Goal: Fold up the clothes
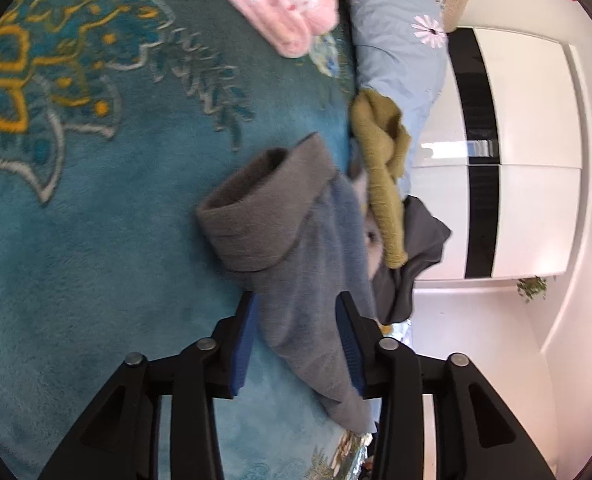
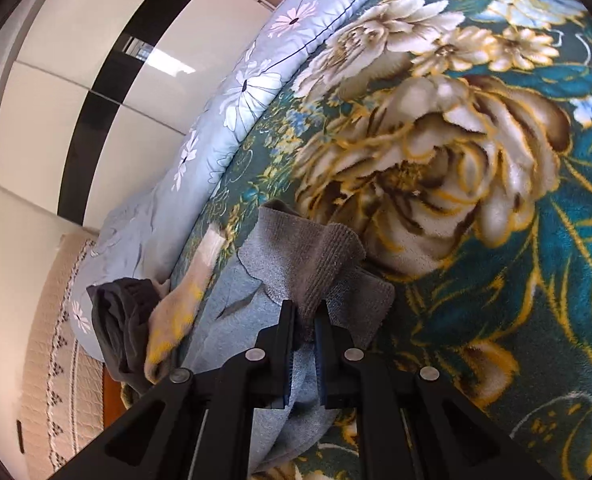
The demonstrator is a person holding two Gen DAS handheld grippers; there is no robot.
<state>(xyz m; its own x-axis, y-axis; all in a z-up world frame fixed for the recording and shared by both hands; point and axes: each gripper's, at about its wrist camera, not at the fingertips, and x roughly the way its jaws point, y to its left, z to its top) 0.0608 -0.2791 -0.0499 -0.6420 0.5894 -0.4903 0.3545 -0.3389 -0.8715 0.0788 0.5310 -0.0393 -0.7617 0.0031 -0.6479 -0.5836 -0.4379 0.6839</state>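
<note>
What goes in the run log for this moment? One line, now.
task: fold clothes | left gripper: open, straddling grey sock | right gripper: shut on grey sock | surface: teal floral blanket

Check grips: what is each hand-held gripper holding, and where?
Right hand-held gripper is shut on the grey sock, pinching its ribbed cuff. Left hand-held gripper is open, straddling the sock's foot end, holding nothing.

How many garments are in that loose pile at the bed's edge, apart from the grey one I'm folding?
2 that show: an olive-green knit draped on top, and a dark grey garment crumpled beneath it, both beside the blue quilt. More may be buried underneath.
</note>
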